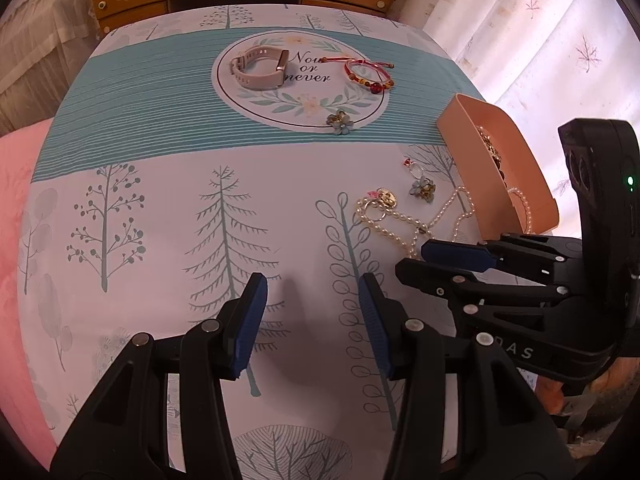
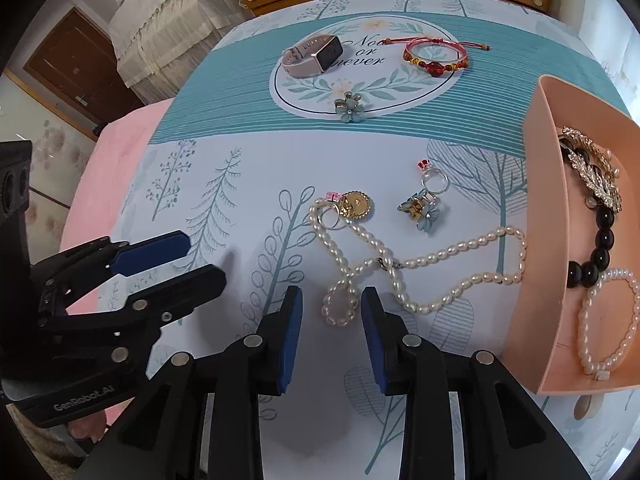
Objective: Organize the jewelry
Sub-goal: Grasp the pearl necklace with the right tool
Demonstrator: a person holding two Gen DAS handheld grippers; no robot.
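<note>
the worktop [image 2: 224, 92] is covered with a cloth that has printed trees and a teal band. the right tongs [image 2: 330, 328] point down at the cloth with their blue pads apart, and nothing is held between them. the small loop at the near end of the pearl necklace [image 2: 400, 280] lies just in front of the gap between the two pads; it seems not to touch either pad. the necklace runs from there in curves to the right, up to the wall of the pink tray [image 2: 540, 240], and to the left it ends near a gold round pendant [image 2: 354, 205].

the left tongs [image 1: 314, 320] are about half open and empty, over a bare part of the cloth with a printed fir tree. in the left wrist view the pearl necklace [image 1: 404, 224] is ahead and to the right of them, well apart, and the right tongs [image 1: 436, 258] reach in from the right, beside the necklace.

inside the pink tray lie a black bead bracelet [image 2: 598, 248], a sparkling brooch [image 2: 592, 168] and a small pearl bracelet [image 2: 608, 320]. between the necklace and the teal band are a blue flower clip [image 2: 424, 208] and a ring with a red stone [image 2: 434, 178]. farther away, on the round print, lie a watch [image 2: 316, 56], a red cord bracelet [image 2: 436, 56] and another blue flower [image 2: 350, 107].
</note>
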